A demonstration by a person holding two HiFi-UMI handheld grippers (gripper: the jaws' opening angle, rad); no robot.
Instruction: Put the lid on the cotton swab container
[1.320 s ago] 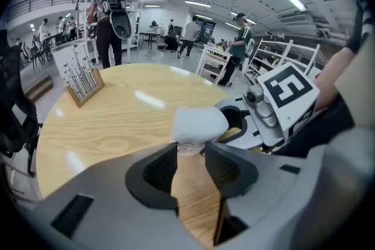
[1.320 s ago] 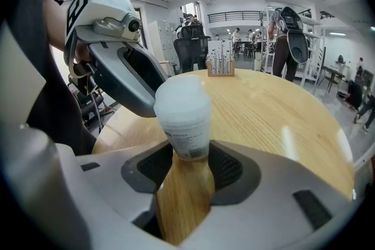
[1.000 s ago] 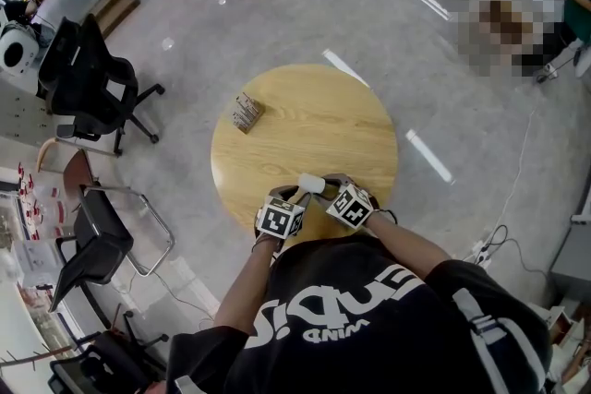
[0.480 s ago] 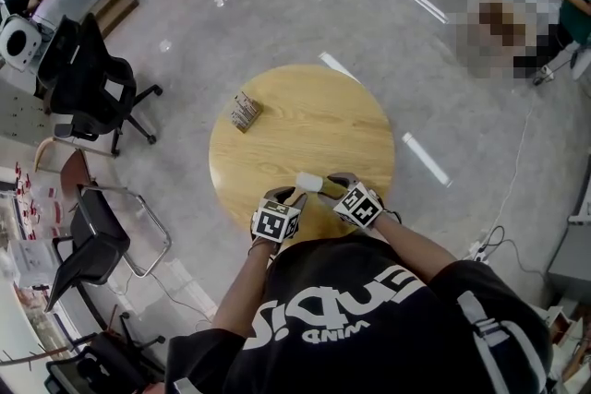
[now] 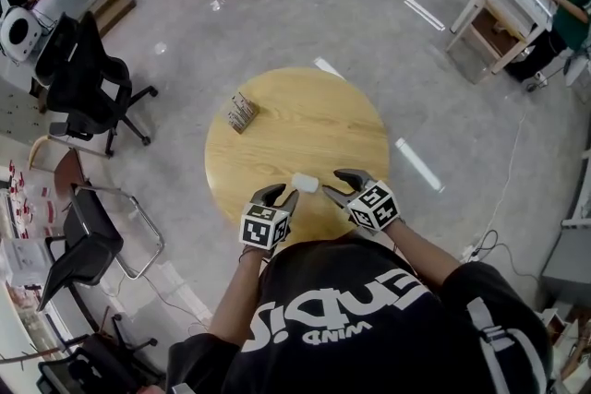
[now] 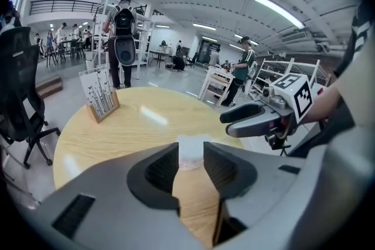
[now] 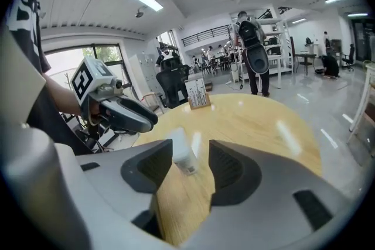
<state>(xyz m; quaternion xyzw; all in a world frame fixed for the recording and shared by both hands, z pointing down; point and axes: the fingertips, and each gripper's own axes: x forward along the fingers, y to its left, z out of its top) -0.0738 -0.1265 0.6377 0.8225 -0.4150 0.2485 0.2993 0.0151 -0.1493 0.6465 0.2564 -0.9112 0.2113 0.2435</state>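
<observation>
A small white cotton swab container (image 5: 306,184) stands upright on the round wooden table (image 5: 305,120), near its front edge. My left gripper (image 5: 280,195) hovers just left of it, jaws apart, with nothing pressed between them. My right gripper (image 5: 339,185) hangs a little to its right, also open and empty. In the left gripper view the container (image 6: 190,153) shows beyond the jaw tips, resting on the wood. The right gripper view shows the container (image 7: 182,152) the same way, with the left gripper (image 7: 137,119) beside it. I cannot make out a separate lid.
A small wooden stand of cards (image 5: 244,112) sits at the table's far left. Black office chairs (image 5: 88,74) stand on the floor to the left. A person with a backpack (image 6: 123,38) stands beyond the table, and a white bench (image 5: 503,0) is at the upper right.
Both grippers have lifted and drawn back from the container, which they flanked closely a second ago. The right one has also rolled. The container stays on the table.
</observation>
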